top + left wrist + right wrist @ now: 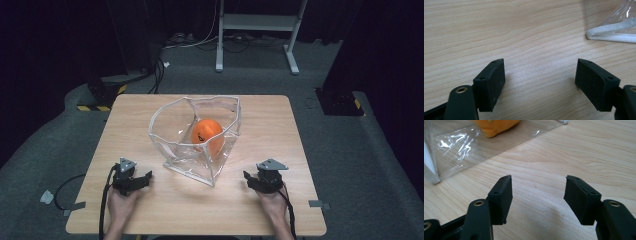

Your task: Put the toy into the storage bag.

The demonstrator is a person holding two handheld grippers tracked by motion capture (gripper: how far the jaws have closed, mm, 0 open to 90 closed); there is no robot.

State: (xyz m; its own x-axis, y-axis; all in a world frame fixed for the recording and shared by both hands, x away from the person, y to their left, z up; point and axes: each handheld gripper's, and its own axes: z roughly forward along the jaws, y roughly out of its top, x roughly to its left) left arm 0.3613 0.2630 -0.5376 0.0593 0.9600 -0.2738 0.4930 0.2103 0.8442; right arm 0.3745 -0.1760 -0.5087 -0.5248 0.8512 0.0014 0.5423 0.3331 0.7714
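On the one worktop (pixel 150 210) stands one clear plastic bag (pixel 172 150), near the middle with its mouth standing open, and one orange ball (pixel 206 136) already sits inside it, so I judge the loading done and whatever closing or lifting of the bag belongs to the job not yet begun. Two tongs rest near the front edge, one either side of the bag and apart from it: the left tongs (pixel 540 80) and the right tongs (pixel 537 195) are both released, grasping nothing.
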